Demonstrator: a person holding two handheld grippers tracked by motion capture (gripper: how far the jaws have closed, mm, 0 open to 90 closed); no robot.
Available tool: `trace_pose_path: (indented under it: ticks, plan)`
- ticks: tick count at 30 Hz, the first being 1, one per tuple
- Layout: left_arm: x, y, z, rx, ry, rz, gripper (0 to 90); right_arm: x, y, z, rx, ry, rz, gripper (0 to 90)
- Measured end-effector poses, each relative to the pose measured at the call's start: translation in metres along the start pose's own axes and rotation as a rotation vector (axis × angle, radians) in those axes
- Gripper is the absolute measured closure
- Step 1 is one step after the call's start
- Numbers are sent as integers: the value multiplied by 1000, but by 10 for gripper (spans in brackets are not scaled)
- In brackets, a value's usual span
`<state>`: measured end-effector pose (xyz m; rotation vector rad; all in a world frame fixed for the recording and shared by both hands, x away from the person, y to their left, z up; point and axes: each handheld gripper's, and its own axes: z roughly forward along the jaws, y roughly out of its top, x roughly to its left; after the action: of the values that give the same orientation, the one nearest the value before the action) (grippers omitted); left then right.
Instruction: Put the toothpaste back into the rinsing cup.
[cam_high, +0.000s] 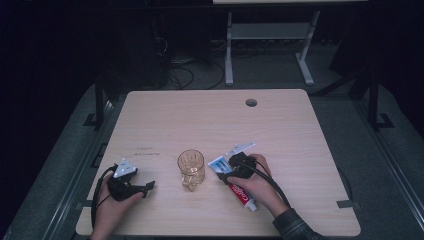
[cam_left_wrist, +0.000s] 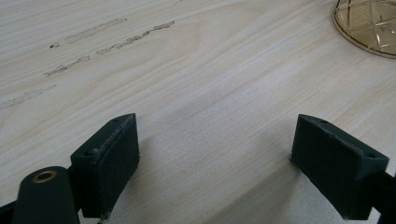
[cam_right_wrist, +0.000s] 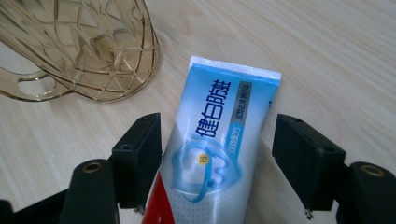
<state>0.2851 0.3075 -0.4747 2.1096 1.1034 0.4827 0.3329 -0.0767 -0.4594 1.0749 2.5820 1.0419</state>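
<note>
Blue-white toothpaste tube (cam_right_wrist: 212, 140) lies flat between the parted right tongs (cam_right_wrist: 217, 161), jaws straddling it, probably lining up a grip. Left tongs (cam_left_wrist: 212, 163) gape empty over bare bench (cam_left_wrist: 196, 79); amber glass mug (cam_high: 191, 169) stands between the two.

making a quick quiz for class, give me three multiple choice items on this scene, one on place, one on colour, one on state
1. Where is the cup?
A. between the two tools
B. at the table's far edge
C. on the floor

2. What colour is the cup?
A. green
B. amber
C. black

3. How does the right tool stand at the tube?
A. shut with nothing in it
B. lifting it high
C. open, jaws either side of it

Answers: 1 A, the high view shows it between the left tool and the right; 2 B, clear amber glass; 3 C, a gap shows beside the tube, which lies on the table.
</note>
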Motion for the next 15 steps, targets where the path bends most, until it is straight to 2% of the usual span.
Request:
trace_pose_path:
  ticks: [6, 12, 15]
  plan:
    - [0, 0, 0, 0, 0, 0, 142, 1, 2, 7, 37, -4, -9, 335]
    - [0, 0, 0, 0, 0, 1, 142, 5, 3, 8, 54, -25, -41, 348]
    - [0, 0, 0, 0, 0, 1, 142, 7, 5, 9, 75, -43, -71, 368]
